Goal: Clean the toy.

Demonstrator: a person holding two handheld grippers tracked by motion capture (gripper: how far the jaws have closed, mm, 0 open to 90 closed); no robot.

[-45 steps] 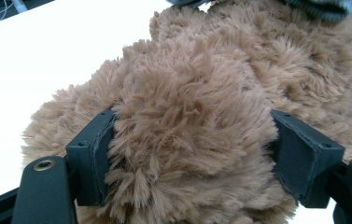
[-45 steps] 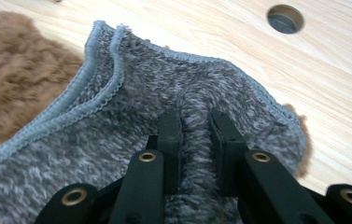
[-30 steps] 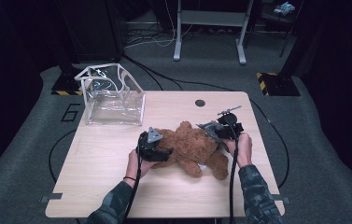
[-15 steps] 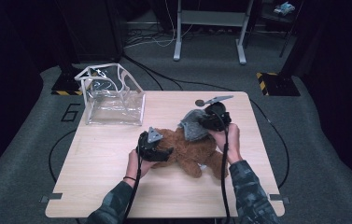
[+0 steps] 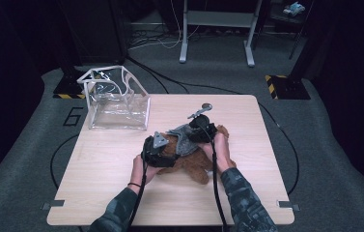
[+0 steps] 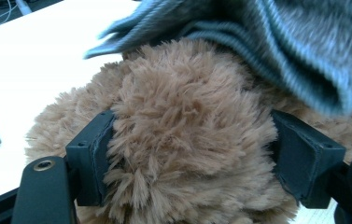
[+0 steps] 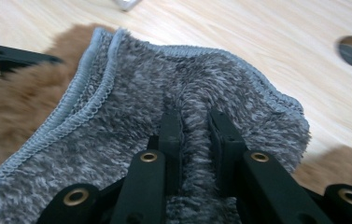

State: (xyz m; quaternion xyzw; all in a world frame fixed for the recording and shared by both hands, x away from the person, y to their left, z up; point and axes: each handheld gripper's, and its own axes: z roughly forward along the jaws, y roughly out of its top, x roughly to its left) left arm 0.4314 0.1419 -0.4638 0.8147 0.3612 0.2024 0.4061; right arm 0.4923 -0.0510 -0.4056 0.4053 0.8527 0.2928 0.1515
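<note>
A brown plush bear (image 5: 195, 166) lies in the middle of the table (image 5: 97, 193). My left gripper (image 5: 156, 151) is shut on a round furry part of the bear (image 6: 187, 140), with fur bulging between its two black pads (image 6: 92, 149). A grey knitted cloth (image 5: 182, 139) with a stitched hem drapes over the bear's upper side. My right gripper (image 5: 198, 129) is shut on a pinched fold of this grey cloth (image 7: 131, 107), with its jaws (image 7: 194, 126) close together. The cloth's edge (image 6: 281, 42) hangs just above the left gripper.
A clear plastic bag (image 5: 114, 99) with white trim stands at the table's back left corner. A round hole (image 5: 206, 106) sits in the tabletop just beyond the right gripper. Cables trail from both grippers toward the front edge. Dark floor and stands surround the table.
My right gripper has carried the grey cloth leftward across the bear, toward the left gripper. The left gripper has kept its hold in the same place.
</note>
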